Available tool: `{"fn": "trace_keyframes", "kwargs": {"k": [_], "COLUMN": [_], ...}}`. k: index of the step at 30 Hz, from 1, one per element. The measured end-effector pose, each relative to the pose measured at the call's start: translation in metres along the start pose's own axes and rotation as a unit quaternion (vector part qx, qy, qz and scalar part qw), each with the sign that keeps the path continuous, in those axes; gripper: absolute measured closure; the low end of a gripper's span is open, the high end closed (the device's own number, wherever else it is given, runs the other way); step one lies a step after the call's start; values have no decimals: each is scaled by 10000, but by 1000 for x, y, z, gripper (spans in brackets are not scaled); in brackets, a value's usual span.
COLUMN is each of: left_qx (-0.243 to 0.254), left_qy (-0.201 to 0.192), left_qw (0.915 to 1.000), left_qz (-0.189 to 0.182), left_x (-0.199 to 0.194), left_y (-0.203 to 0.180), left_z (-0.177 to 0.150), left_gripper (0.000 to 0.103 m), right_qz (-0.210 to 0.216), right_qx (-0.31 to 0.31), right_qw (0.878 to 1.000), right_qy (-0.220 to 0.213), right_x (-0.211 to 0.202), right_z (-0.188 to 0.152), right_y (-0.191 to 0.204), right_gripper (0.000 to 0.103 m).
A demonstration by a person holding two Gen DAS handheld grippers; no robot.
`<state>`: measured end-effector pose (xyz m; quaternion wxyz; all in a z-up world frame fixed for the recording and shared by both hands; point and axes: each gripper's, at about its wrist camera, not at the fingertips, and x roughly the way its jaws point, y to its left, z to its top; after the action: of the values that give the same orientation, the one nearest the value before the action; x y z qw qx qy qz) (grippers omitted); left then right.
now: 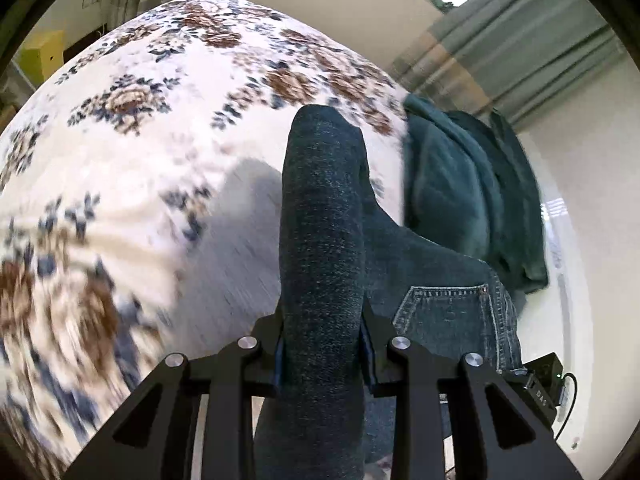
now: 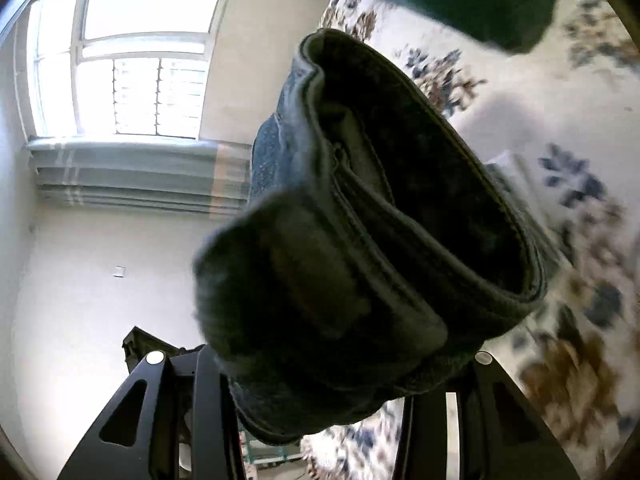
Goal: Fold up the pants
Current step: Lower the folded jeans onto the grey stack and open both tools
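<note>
Denim pants (image 1: 320,240) held up off the flowered bedspread (image 1: 120,152) by both grippers.
Left gripper (image 1: 322,344) clamps a rolled fold standing between its fingers; right gripper (image 2: 344,364) pinches a thick bundle (image 2: 360,220). Green blanket (image 1: 460,184) lies beyond, right of the left fingers.

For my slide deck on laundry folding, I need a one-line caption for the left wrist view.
Left claw clamps a fold of dark jeans above a floral bedspread, teal blanket beyond.
</note>
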<state>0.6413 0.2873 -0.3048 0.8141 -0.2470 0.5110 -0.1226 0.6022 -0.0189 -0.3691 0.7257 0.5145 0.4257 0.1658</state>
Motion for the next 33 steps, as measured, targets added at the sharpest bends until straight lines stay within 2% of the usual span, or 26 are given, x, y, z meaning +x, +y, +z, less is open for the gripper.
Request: {"fn": "trace_keyframes", "kwargs": {"k": [3, 6, 7, 10, 12, 13, 15, 16, 17, 18, 19, 22, 23, 24, 25, 26, 27, 29, 32, 33], "left_qx": [-88, -152, -120, 67, 177, 178, 66, 50, 82, 140, 231, 410, 429, 457, 505, 581, 657, 840, 1068, 1168], "left_qy": [181, 473, 551, 678, 734, 754, 791, 785, 755, 721, 698, 736, 727, 695, 651, 617, 587, 545, 438, 380], "left_qw": [9998, 9984, 9980, 9968, 9957, 9955, 9954, 9952, 9949, 9945, 9936, 9889, 9880, 9873, 9867, 9855, 9844, 9803, 9751, 9730], "left_qz": [79, 269, 300, 418, 532, 537, 529, 577, 664, 751, 861, 1227, 1293, 1353, 1404, 1467, 1520, 1701, 1894, 1954], "left_x": [44, 82, 87, 96, 95, 95, 92, 90, 88, 84, 82, 75, 72, 67, 61, 55, 50, 36, 14, 3], "left_y": [39, 70, 74, 85, 88, 91, 92, 90, 86, 79, 73, 57, 53, 48, 42, 35, 27, 9, -17, -27], "left_z": [28, 38, 36, 29, 24, 24, 23, 22, 23, 22, 20, 13, 10, 7, 2, -3, -8, -20, -38, -45], "left_gripper": [78, 77, 76, 65, 52, 50, 47, 47, 47, 47, 47, 46, 41, 30, 25, 17, 16, 16, 5, 5], "right_qz": [-282, -550, -636, -910, -1094, -1170, -1405, -1496, -1648, -1829, -1961, -2602, -2808, -3055, -3280, -3480, -3833, -4231, -4549, -4639], "right_qx": [2, 78, 16, -215, -260, -216, -171, -174, -183, -221, -273, -661, -806, -1015, -1219, -1391, -1714, -2090, -2488, -2578], "right_qw": [9996, 9981, 9975, 9943, 9918, 9910, 9887, 9875, 9852, 9821, 9794, 9628, 9560, 9464, 9365, 9270, 9076, 8816, 8546, 8469], "right_qy": [94, 262, 306, 506, 609, 613, 503, 471, 434, 404, 388, 316, 285, 254, 214, 159, 72, -76, -283, -339], "right_x": [44, 54, 51, 45, 36, 30, 17, 15, 21, 13, 9, -5, -12, -17, -22, -26, -32, -44, -68, -76], "right_z": [4, 2, 12, 12, 8, 5, 6, 11, 23, 21, 19, 16, 13, 10, 6, 4, -3, -15, -36, -43], "right_y": [-20, -49, -57, -59, -63, -65, -68, -69, -79, -75, -70, -51, -40, -30, -20, -9, 5, 30, 62, 72], "right_gripper": [60, 59, 56, 51, 47, 42, 41, 36, 35, 33, 25, 11, 10, 6, 2, 0, 0, 0, 0, 0]}}
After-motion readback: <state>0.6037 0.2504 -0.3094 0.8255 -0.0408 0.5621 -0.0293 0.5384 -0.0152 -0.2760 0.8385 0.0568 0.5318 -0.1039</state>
